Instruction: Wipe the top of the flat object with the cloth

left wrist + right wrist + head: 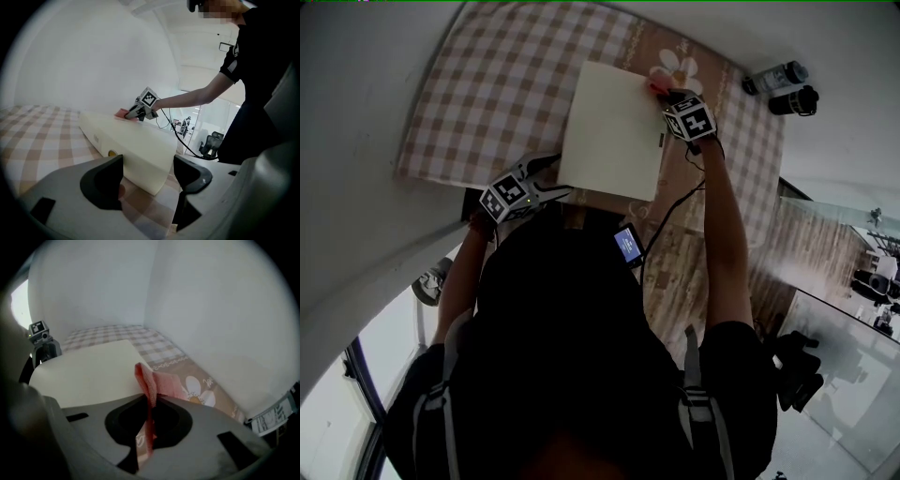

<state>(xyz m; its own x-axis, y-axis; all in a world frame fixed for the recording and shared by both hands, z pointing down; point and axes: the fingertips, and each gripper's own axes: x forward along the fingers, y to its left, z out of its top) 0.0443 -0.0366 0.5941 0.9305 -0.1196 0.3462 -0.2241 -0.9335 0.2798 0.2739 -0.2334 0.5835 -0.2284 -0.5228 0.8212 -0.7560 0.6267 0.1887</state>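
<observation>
Right gripper (149,405): jaws pressed together on a folded pink ribbed cloth (151,378), pinched near one edge so a loose flap sticks out fwd of the tips, prob. so fabric rather than plastic meets the surface. In the head view it sits at the far-right corner of the flat cream-coloured square object (614,127), w/ the cloth on or just at that corner's edge; can't tell if it's pressed down. Starting from a corner makes sense, since strokes can then sweep across the whole top. So the wipe looks to be at its very start. The object lies flat on a beige-and-white checked tablecloth (487,84), about mid-table, its near edge close to the table's front. Left gripper (520,192) is at the diagonally opposite near-left corner. In its own view the jaws stand well apart w/ that corner in the gap between them, not clamped; contact can't be made out. Likely it's there as a stop, so the slab doesn't slide or turn under the wiping push. Two small bottles (778,80) stand well apart at far right, clear of the wipe path.
</observation>
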